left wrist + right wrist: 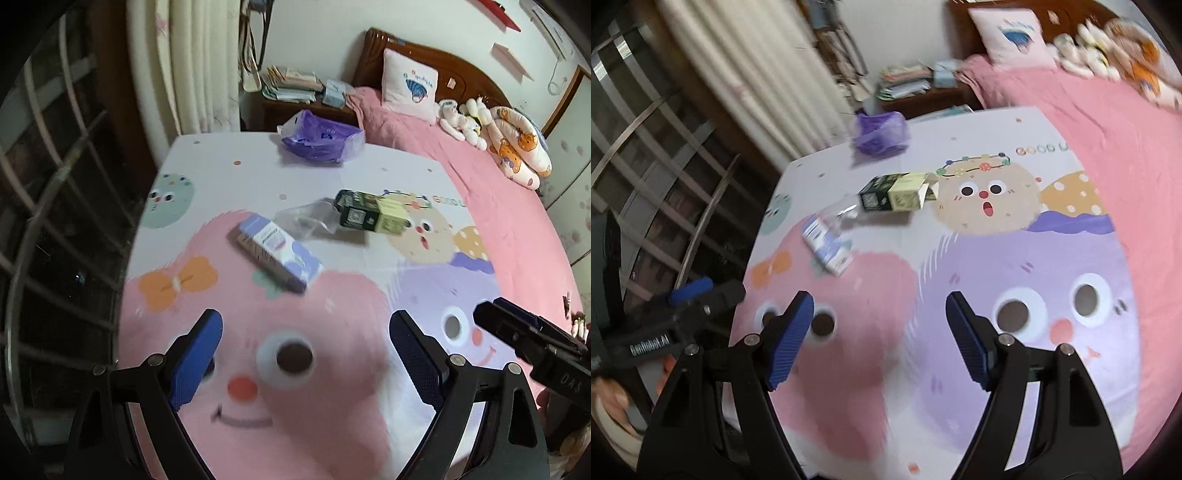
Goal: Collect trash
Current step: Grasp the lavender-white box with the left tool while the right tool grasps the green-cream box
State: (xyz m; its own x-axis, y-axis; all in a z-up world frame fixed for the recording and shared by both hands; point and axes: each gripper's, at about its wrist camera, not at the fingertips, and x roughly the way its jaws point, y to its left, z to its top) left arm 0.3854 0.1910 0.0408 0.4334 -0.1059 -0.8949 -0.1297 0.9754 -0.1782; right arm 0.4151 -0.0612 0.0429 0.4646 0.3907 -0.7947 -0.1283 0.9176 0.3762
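Left gripper [306, 328], right gripper [880, 308]: both spread wide, empty, above cartoon sheet [332, 387]; purple-white carton [279, 253], green carton [371, 212], purple bag [321, 142] beyond.

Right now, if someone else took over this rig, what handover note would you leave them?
Left claw: open, empty, above the cartoon-print bedsheet.
Right claw: open, empty, beside it.
Trash on the sheet: white-and-lilac carton nearest; crumpled clear plastic wrapper just beyond it; dark-green and pale-yellow box, one end flap open; purple plastic bag at the far edge.
Done: nothing picked up, as far as these views show.
Left: all the pieces; the purple bag looks like the likely place for them.
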